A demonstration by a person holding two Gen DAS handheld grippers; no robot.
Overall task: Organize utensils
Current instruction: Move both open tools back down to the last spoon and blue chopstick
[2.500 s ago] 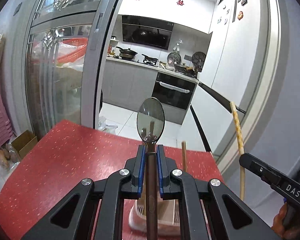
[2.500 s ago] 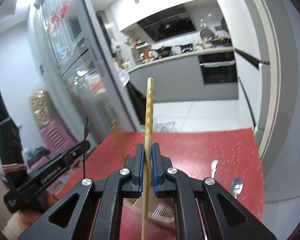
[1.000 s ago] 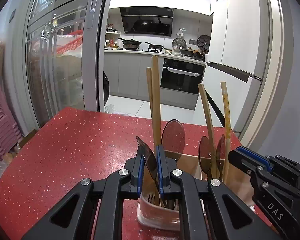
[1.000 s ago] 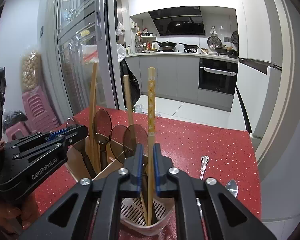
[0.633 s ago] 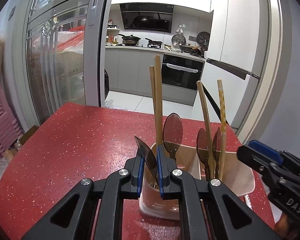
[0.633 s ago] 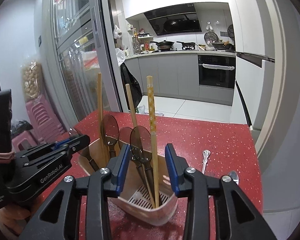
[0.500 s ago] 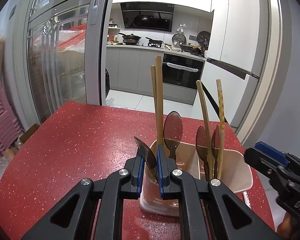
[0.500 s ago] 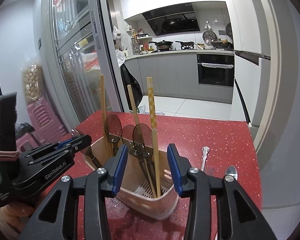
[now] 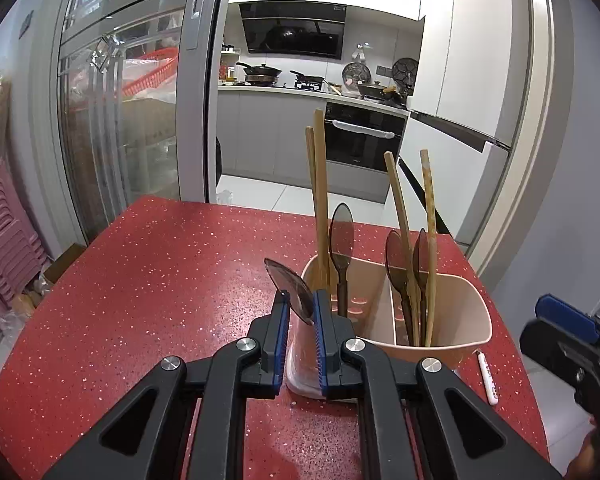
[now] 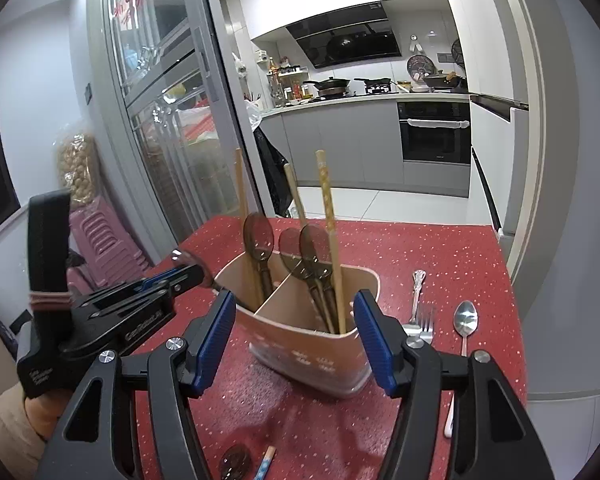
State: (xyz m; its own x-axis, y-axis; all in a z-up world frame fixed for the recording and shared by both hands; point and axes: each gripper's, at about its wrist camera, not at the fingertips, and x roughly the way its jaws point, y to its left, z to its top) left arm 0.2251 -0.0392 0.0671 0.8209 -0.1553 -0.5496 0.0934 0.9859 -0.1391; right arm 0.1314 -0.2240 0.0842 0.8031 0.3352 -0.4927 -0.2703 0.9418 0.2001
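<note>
A beige two-compartment utensil holder point(image 9: 480, 312) point(image 10: 300, 344) stands on the red table point(image 9: 160, 280). In it are wooden chopsticks, several dark spoons and a patterned chopstick point(image 10: 328, 216) point(image 9: 428, 208). My left gripper point(image 9: 300, 300) point(image 10: 188, 276) is shut on a dark translucent spoon point(image 9: 290, 288), whose bowl sticks up between the pads beside the holder's left rim. My right gripper point(image 10: 295, 300) point(image 9: 560, 336) is in front of the holder with its jaws opening. Nothing is between its pads.
Right of the holder lie a metal fork point(image 10: 418, 312), a metal spoon point(image 10: 465, 320) and a white-handled utensil point(image 9: 487, 380). A dark spoon point(image 10: 236, 460) and a blue-patterned chopstick point(image 10: 264, 464) lie near the table's front edge. A glass sliding door and kitchen are beyond.
The right jaws have opened off the patterned chopstick, which now stands in the holder. Both grippers have drawn back from the holder. The left one still grips its spoon.
</note>
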